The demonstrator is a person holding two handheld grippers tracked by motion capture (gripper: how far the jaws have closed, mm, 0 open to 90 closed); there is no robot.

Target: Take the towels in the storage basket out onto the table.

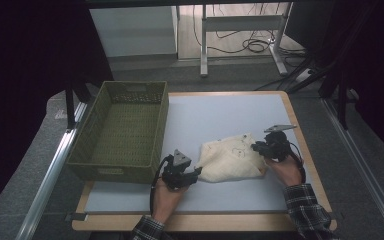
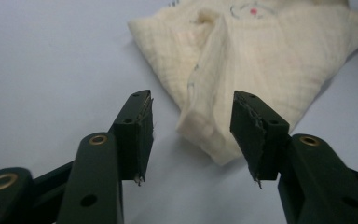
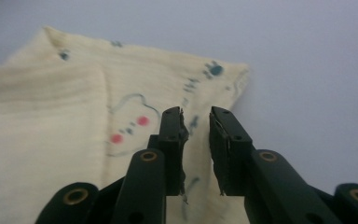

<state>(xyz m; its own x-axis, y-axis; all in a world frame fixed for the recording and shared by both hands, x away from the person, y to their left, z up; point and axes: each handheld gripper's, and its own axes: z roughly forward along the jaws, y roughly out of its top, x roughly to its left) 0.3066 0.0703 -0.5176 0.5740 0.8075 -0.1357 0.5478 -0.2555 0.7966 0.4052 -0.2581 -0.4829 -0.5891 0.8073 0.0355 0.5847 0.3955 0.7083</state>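
the cream cloth (image 1: pixel 231 159) lies folded on the pale desk (image 1: pixel 215 115), near its front right part, between the two hands. it looks light, soft and floppy, a thin crinkled weave that will sag and slide open if lifted by one layer, so the best hold is on a thick folded corner or edge where all the layers can be pinched together. the left claw (image 1: pixel 196 172) sits just beside the cloth's near left corner, jaws about half open with that corner (image 2: pixel 205 135) lying ahead of the gap and nothing pinched. the right claw (image 1: pixel 256 147) is over the cloth's right edge, jaws a narrow gap apart above the printed fabric (image 3: pixel 135 126), not gripping it as far as i can judge. the green woven basket (image 1: pixel 122 131) stands empty at the desk's left, well apart from the cloth, its near wall the one thing to clear if the cloth goes there
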